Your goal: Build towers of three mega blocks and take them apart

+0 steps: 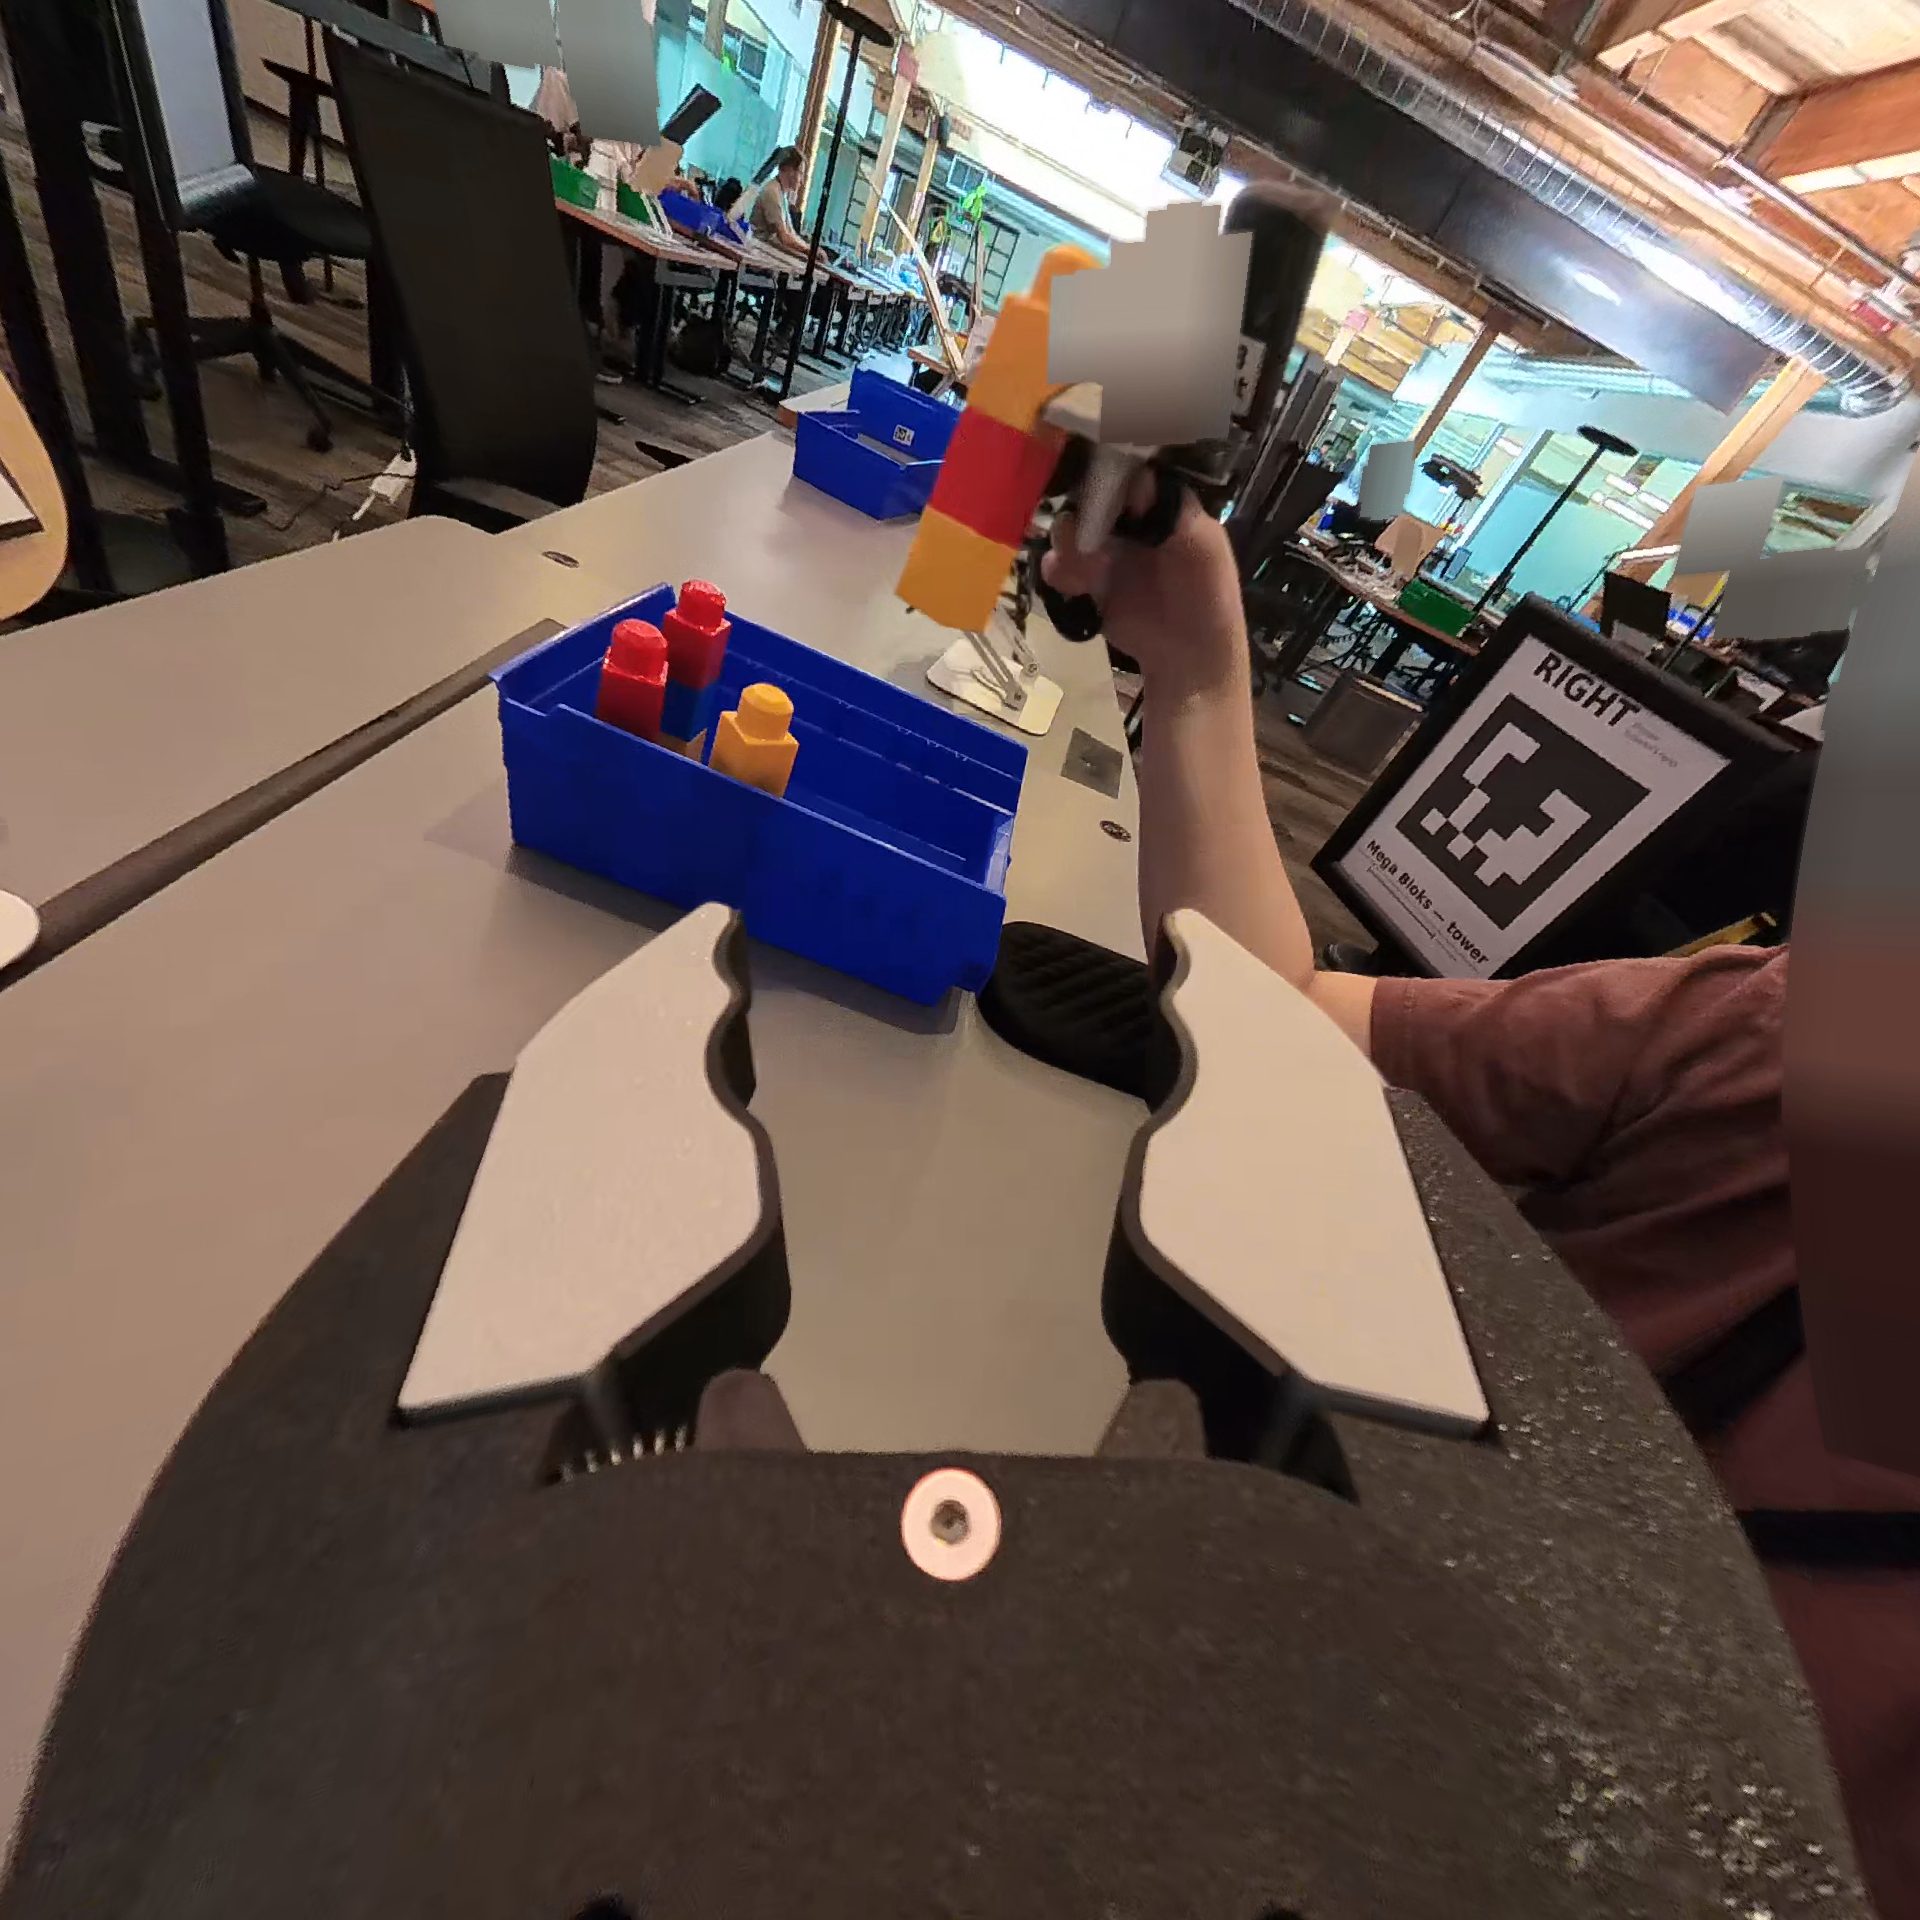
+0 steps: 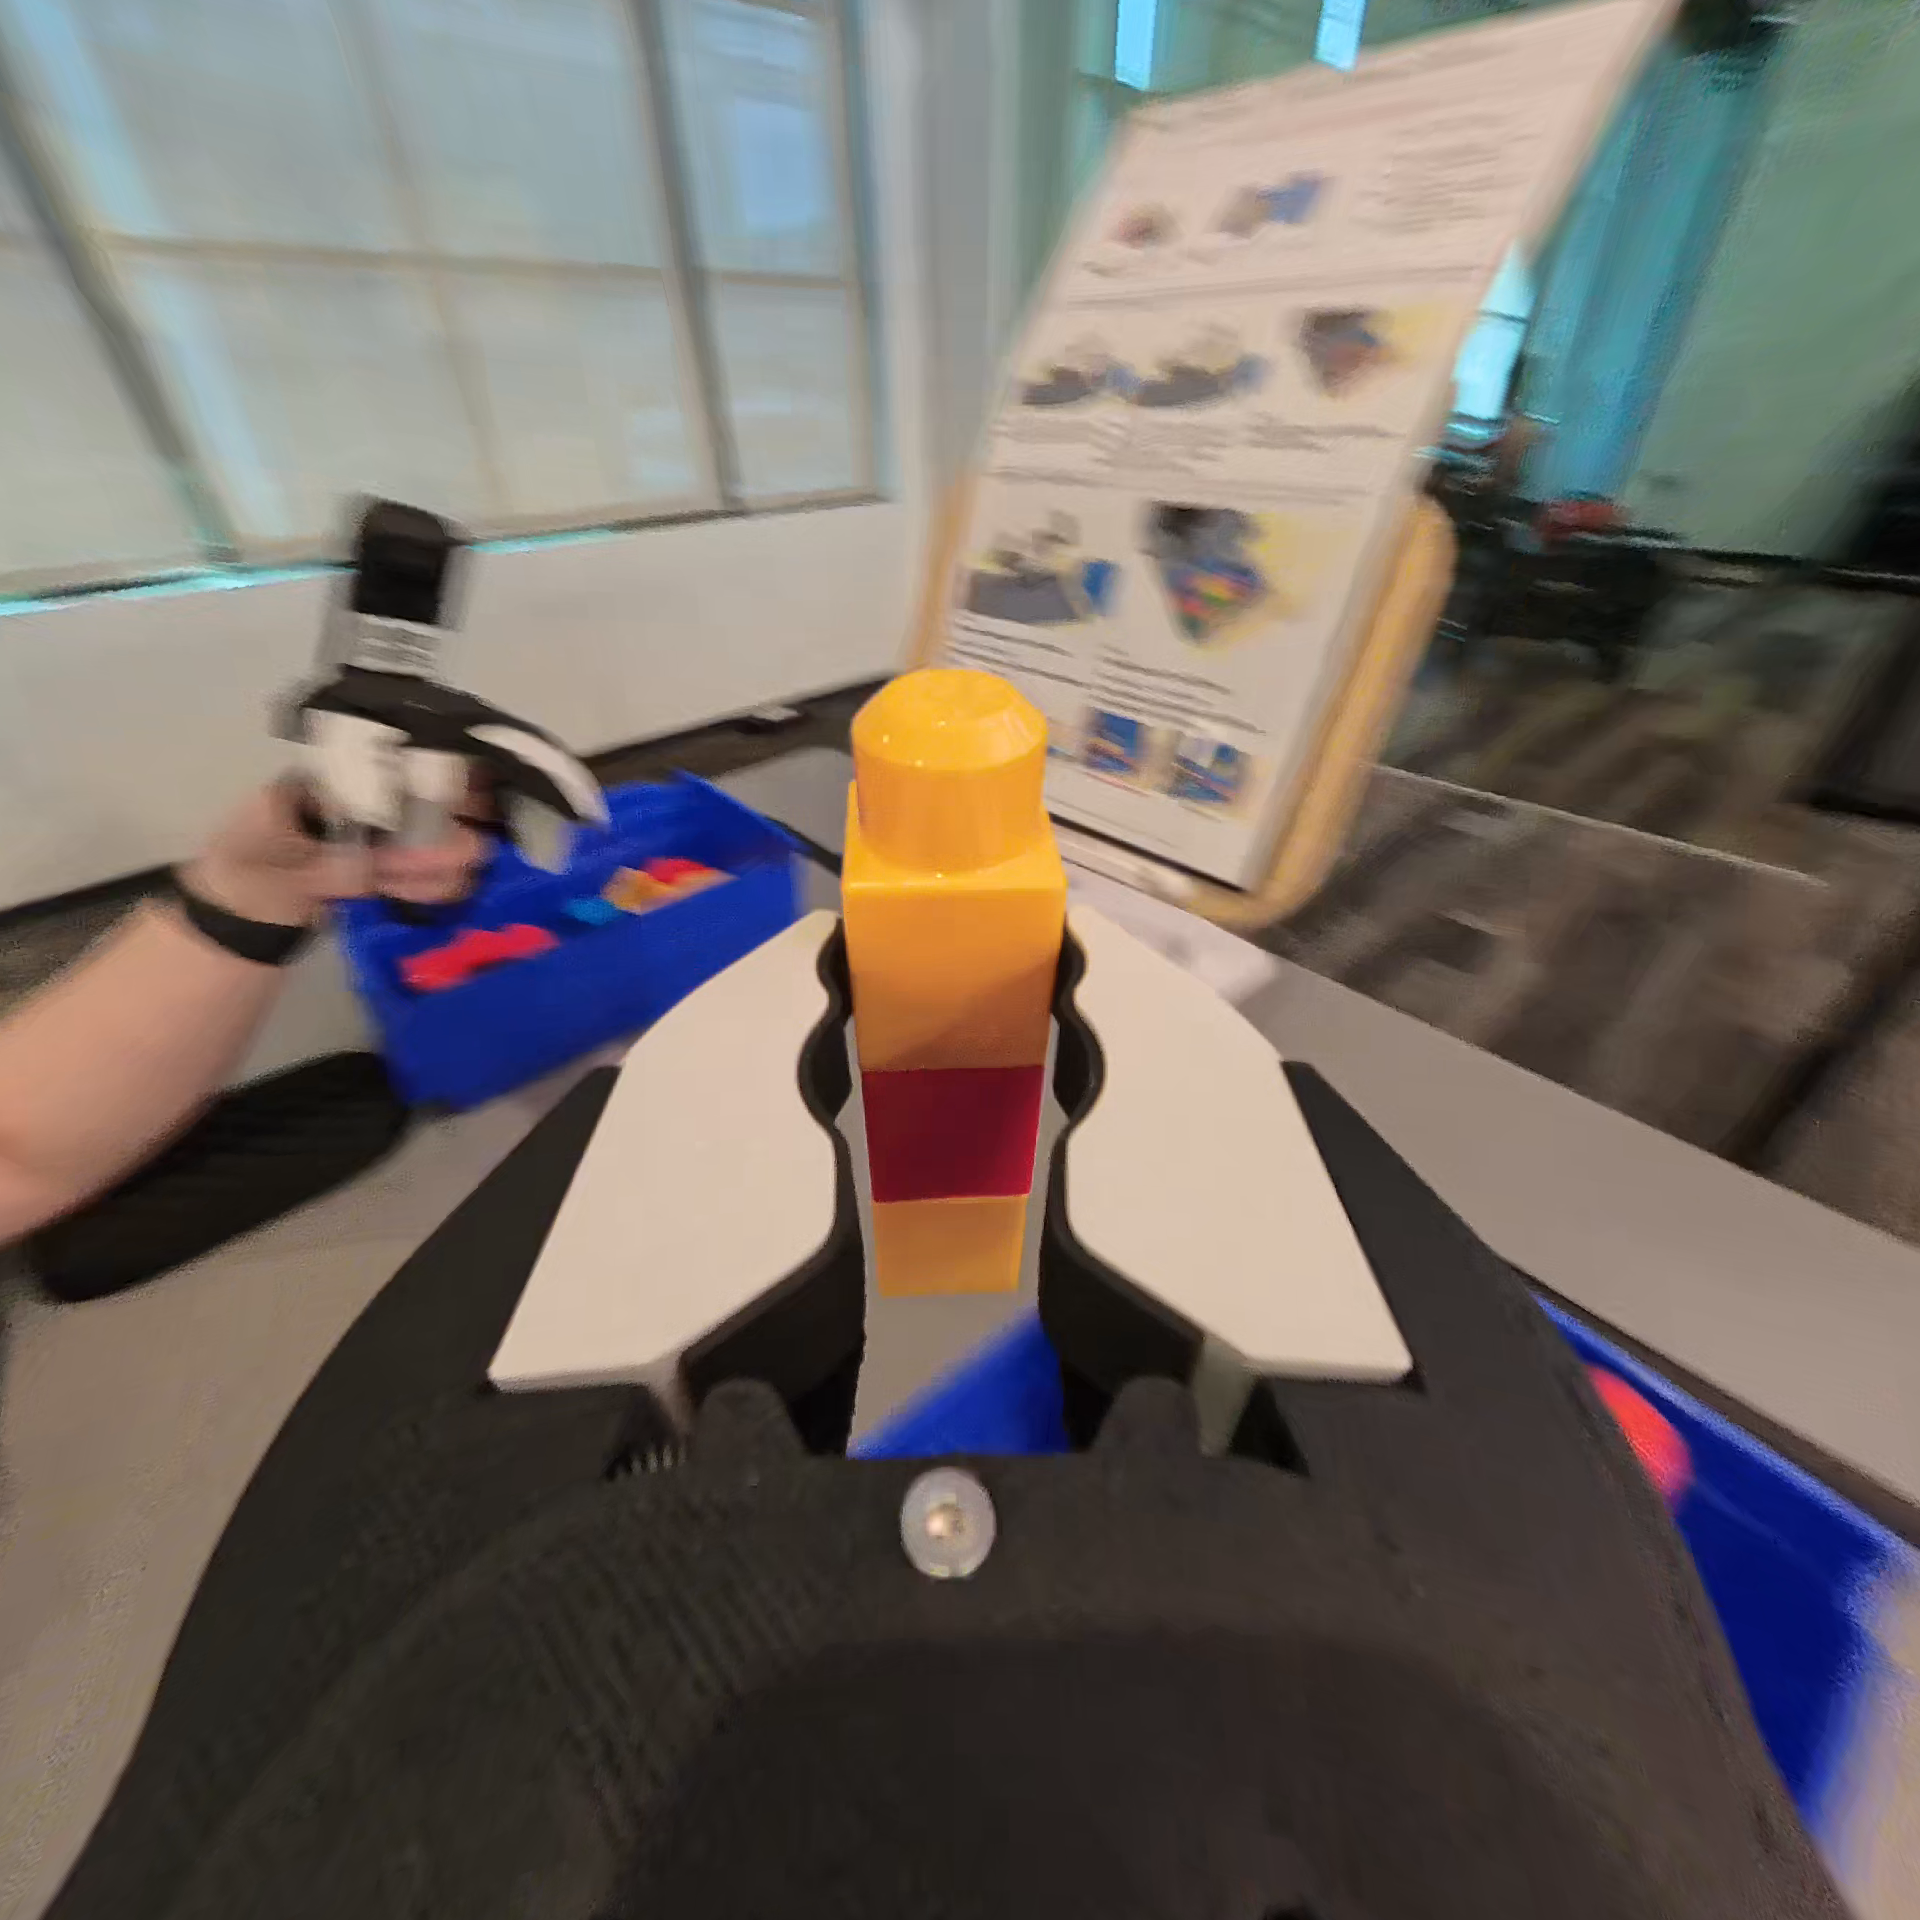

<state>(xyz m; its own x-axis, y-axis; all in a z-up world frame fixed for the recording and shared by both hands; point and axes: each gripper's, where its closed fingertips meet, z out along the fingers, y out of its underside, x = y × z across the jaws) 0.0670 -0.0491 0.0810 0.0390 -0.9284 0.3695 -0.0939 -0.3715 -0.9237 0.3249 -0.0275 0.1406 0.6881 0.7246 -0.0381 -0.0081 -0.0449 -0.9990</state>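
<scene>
A grey table (image 1: 260,935) carries a blue bin (image 1: 769,831) near its right edge. At the bin's far end stand a red block (image 1: 632,675), a red-on-blue stack (image 1: 694,655) just behind it, and an orange block (image 1: 756,736) beside them; the rest of the bin looks bare. A second blue bin (image 1: 868,457) sits farther along the table, its contents hidden. A black pad (image 1: 1070,997) lies at the near bin's corner, and a white stand (image 1: 997,681) sits beyond it. A framed sign (image 1: 1538,790) stands off the table's right edge.

The right tongs (image 2: 951,997) are clamped on a tower (image 2: 951,1039) of orange, red and orange blocks, pads pressing both sides, lifted above the table past the near bin. The left tongs (image 1: 951,966) are spread wide and bare over open tabletop short of the bin.
</scene>
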